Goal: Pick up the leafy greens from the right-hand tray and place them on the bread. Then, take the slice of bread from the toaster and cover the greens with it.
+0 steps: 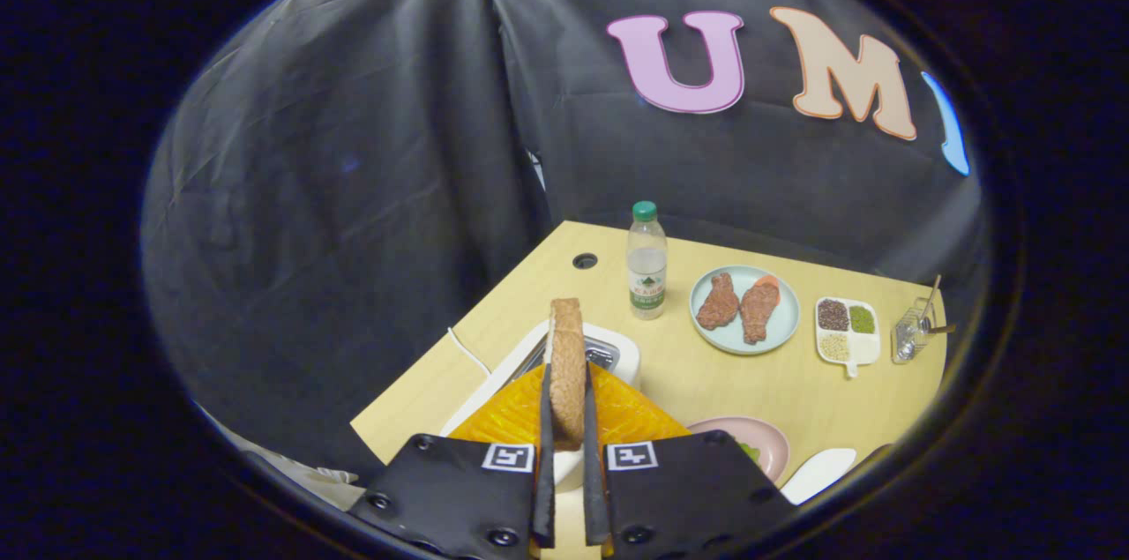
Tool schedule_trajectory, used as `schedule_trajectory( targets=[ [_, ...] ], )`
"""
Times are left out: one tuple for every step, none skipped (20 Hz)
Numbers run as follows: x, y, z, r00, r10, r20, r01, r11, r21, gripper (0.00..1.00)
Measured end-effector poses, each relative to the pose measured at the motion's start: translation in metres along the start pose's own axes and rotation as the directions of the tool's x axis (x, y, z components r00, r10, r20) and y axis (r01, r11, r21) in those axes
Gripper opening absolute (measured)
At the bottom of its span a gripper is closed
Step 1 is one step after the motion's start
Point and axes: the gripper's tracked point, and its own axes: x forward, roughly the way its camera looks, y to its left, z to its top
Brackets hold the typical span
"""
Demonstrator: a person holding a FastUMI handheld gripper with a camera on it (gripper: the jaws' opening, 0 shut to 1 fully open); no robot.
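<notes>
Gripper (565, 419) clamped on the slice of bread (566, 366) — both fingers pressed flat against its two faces, slice standing on edge and poking up past the fingertips. Held above the white toaster (609, 353), whose slot peeks out just beside the slice. Directly under the fingers, some orange textured surface (631, 414), can't tell what exactly. Pink plate (766, 438) just to the right of the fingers with a sliver of leafy greens (751, 452) showing at its near edge, mostly hidden behind the gripper body. Further out on the wooden table (706, 384): water bottle (646, 260) with a green cap standing upright, a pale blue plate (743, 310) carrying two pieces of meat, a small divided white dish (848, 331) with grains — and a little wire basket (914, 332) at the far right corner. White tray edge (818, 474) near the pink plate.
</notes>
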Motion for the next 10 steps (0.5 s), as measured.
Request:
schedule_trajectory(
  targets=[
    [-0.006, -0.007, 0.002, 1.0, -0.011, 0.016, 0.011, 1.0, -0.005, 0.16],
    [-0.013, -0.017, 0.001, 0.999, -0.027, 0.027, 0.028, 0.999, -0.016, 0.16],
    [-0.017, -0.024, -0.002, 0.999, -0.033, 0.031, 0.033, 0.999, -0.016, 0.16],
    [-0.02, -0.031, -0.008, 0.999, -0.038, 0.031, 0.038, 0.999, -0.005, 0.16],
    [-0.022, -0.04, -0.015, 0.999, -0.046, 0.028, 0.046, 0.999, 0.008, 0.16],
    [-0.024, -0.048, -0.023, 0.998, -0.053, 0.023, 0.053, 0.998, 0.018, 0.16],
    [-0.025, -0.056, -0.033, 0.998, -0.057, 0.013, 0.056, 0.998, 0.03, 0.16],
    [-0.024, -0.065, -0.045, 0.998, -0.066, 0.002, 0.066, 0.997, 0.045, 0.16],
    [-0.022, -0.071, -0.055, 0.998, -0.068, -0.006, 0.068, 0.996, 0.053, 0.16],
    [-0.02, -0.077, -0.065, 0.997, -0.071, -0.013, 0.071, 0.996, 0.06, 0.16]
  ],
)
